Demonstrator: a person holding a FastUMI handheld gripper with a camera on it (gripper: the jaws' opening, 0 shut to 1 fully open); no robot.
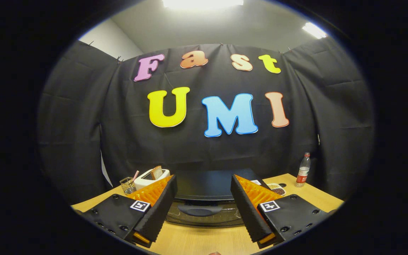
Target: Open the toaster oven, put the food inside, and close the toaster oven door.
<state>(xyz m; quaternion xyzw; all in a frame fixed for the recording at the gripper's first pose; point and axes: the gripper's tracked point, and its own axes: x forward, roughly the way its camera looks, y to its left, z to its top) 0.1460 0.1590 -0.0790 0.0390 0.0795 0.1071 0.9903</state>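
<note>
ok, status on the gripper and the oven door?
Gripper open, fingers spread, holding nothing. Toaster oven just ahead between them, door shut, handle untouched. Nothing blocking the handle.

Black cloth point(83, 141) hangs all round as the booth wall, creased and clipped along the top. Above it there's a plain pale wall point(108, 39) and ceiling with two bright lights point(202, 3). Down low, a light wooden bench point(204, 241).
</note>
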